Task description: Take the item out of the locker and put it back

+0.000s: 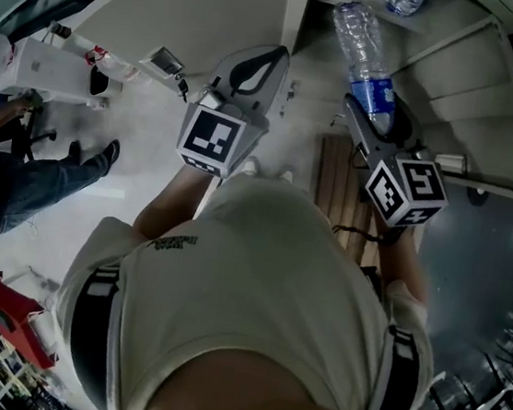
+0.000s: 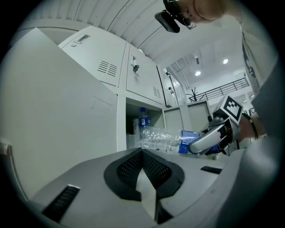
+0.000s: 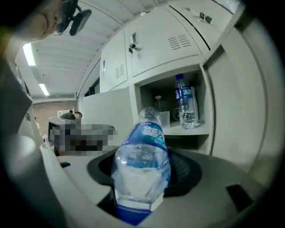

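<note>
1. The right tool [image 1: 376, 121] is clenched on the base end of a bottle [image 1: 362, 45]. The jaws stand well apart because the bottle's body fills the gap between them.
2. The left tool [image 1: 252, 71] has its pads pressed together with nothing between them. It hangs beside the right tool, off to the left of the bottle, and takes no part in the grip.
3. The bottle is out of the locker [image 3: 222, 102], held in the air in front of the open compartment and touching neither the shelf [image 3: 189, 131] nor the walls.
4. The key relation is the bottle's long axis. It runs straight out along the right tool's line, with the base at the jaws and the cap away from the person, toward the locker. In the right gripper view the cap aims left of the opening, so the compartment lies ahead and to the right.
5. A second bottle [image 3: 184, 101] stands upright toward the right edge of the shelf. The left part of the shelf looks partly taken by a clear object that is too small to name.
6. Judgement: the right tool alone is placed to return the bottle. The bottle would need swinging right and tipping upright to clear the second bottle.
</note>
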The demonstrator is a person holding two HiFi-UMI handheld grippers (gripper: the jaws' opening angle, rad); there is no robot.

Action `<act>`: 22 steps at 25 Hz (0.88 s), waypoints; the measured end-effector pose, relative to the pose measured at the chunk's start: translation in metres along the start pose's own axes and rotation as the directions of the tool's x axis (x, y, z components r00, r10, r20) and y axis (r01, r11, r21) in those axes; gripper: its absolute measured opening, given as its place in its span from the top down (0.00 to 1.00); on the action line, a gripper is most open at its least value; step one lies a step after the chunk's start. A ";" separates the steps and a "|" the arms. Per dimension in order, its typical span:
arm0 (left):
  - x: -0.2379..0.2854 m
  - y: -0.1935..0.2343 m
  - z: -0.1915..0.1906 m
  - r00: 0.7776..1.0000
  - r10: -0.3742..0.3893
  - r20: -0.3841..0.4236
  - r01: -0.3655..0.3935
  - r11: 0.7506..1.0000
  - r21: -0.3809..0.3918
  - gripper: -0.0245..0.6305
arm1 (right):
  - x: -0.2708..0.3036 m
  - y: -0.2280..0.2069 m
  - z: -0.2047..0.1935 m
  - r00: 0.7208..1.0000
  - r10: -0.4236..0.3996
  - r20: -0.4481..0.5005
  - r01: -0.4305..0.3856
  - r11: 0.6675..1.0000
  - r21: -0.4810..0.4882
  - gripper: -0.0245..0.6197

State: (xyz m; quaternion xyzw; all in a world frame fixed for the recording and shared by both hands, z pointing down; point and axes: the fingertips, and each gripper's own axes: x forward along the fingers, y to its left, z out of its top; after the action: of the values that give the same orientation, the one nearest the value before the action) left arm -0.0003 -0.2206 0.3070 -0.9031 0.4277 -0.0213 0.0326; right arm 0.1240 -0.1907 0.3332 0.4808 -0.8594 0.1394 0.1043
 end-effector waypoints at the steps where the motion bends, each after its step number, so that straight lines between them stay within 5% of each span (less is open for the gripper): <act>1: -0.003 0.001 0.002 1.000 0.002 0.007 -0.002 1.000 0.003 0.94 | -0.005 0.004 0.003 1.000 0.003 0.018 -0.003 1.000 0.000 0.54; 8: -0.025 -0.009 0.006 0.999 -0.007 0.042 0.006 1.000 0.024 0.94 | -0.032 0.023 0.012 0.993 0.002 0.117 -0.001 1.000 -0.008 0.54; 22: -0.034 -0.020 0.004 0.999 -0.011 0.039 0.009 0.999 0.054 0.94 | -0.041 0.025 0.003 0.991 -0.007 0.131 0.006 1.000 0.007 0.54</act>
State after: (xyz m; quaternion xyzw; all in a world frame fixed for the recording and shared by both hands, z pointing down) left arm -0.0062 -0.1818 0.3038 -0.9042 0.4218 -0.0150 0.0651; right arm 0.1240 -0.1469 0.3137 0.4921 -0.8623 0.1100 0.0463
